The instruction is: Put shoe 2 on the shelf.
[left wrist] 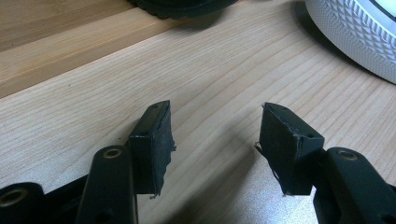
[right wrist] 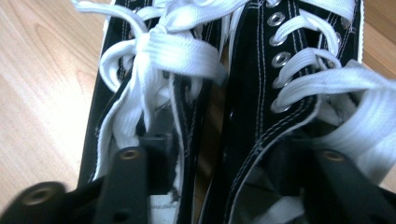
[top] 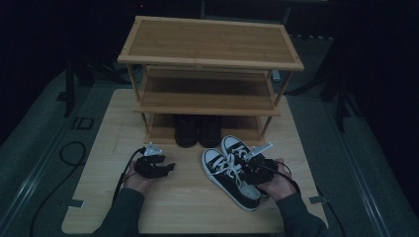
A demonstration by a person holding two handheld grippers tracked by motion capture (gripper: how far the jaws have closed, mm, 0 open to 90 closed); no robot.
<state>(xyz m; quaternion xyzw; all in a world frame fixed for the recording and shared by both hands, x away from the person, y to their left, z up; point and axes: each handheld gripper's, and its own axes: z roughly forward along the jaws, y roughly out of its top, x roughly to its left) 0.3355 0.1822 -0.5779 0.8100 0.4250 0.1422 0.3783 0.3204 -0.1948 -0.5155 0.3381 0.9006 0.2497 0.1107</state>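
Note:
A pair of black canvas sneakers [top: 230, 170] with white laces and toe caps lies side by side on the wooden table [top: 188, 202], right of centre. My right gripper [top: 247, 165] sits at their heel ends. In the right gripper view, my right gripper [right wrist: 224, 158] has one jaw down inside each shoe, and the two inner walls [right wrist: 205, 140] stand between the jaws with a thin gap showing between them. My left gripper [top: 170, 167] rests low over bare table to the left, open and holding nothing [left wrist: 215, 135]. A white toe cap [left wrist: 359, 37] shows at the top right of the left gripper view.
A three-tier bamboo shoe rack [top: 207, 44] stands at the back of the table. A pair of black shoes [top: 197, 131] sits on its bottom shelf, just behind the sneakers. Dark floor and cables surround the table.

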